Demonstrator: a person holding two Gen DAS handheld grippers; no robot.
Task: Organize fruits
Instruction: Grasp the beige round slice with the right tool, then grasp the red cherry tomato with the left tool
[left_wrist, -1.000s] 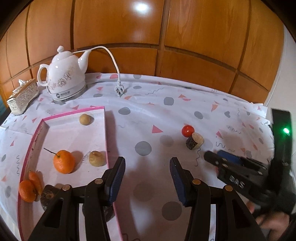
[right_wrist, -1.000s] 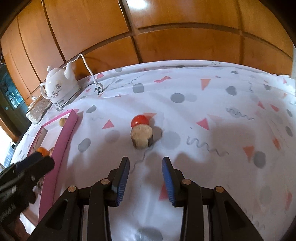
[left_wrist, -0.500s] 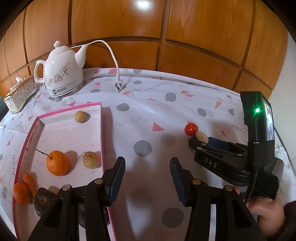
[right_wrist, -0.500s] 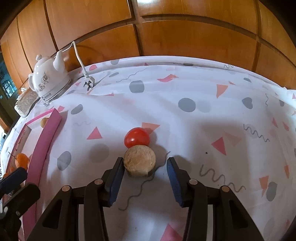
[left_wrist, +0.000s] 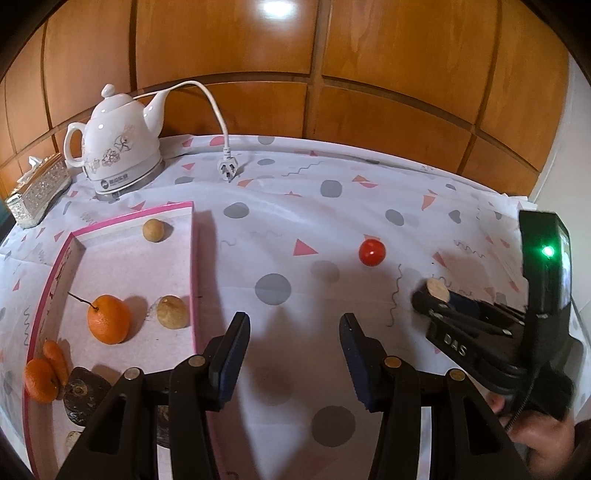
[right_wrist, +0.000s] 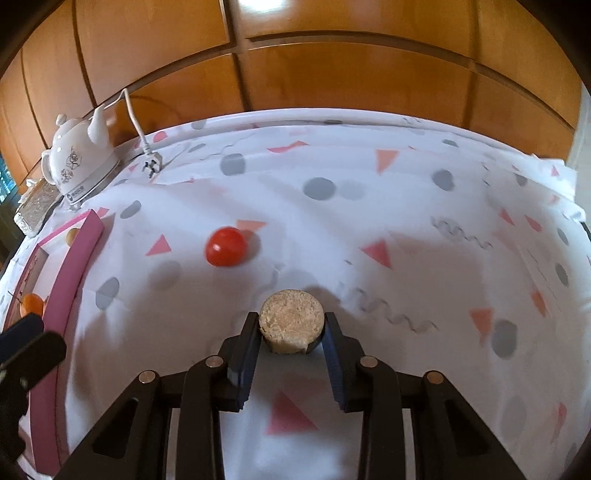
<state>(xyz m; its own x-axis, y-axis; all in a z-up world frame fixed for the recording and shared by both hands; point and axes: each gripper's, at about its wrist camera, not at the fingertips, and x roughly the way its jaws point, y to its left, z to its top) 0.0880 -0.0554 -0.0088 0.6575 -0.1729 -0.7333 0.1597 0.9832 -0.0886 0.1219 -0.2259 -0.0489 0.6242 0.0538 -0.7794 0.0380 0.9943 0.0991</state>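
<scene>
While clamped: stub (right_wrist: 290, 320) between right tool (right_wrist: 291, 334) pads.

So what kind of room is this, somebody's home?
Most likely a home, perhaps a dining corner. A white electric kettle with its unplugged cord stands on a table under a patterned tablecloth, a decorated tissue box beside it, and wooden panelling behind.

I count one red tomato (left_wrist: 371, 252) loose on the tabletop (left_wrist: 332, 221) and one round tan cut piece of fruit (right_wrist: 291, 320). Inside the single pink tray (left_wrist: 194, 258) I make out two oranges (left_wrist: 109, 318), two small tan fruits (left_wrist: 153, 229), one small carrot-like piece (left_wrist: 56, 356) and one dark round thing (left_wrist: 83, 393). Behind it I see one white kettle (left_wrist: 118, 147), one plug (left_wrist: 229, 168) and one tissue box (left_wrist: 38, 192).
</scene>
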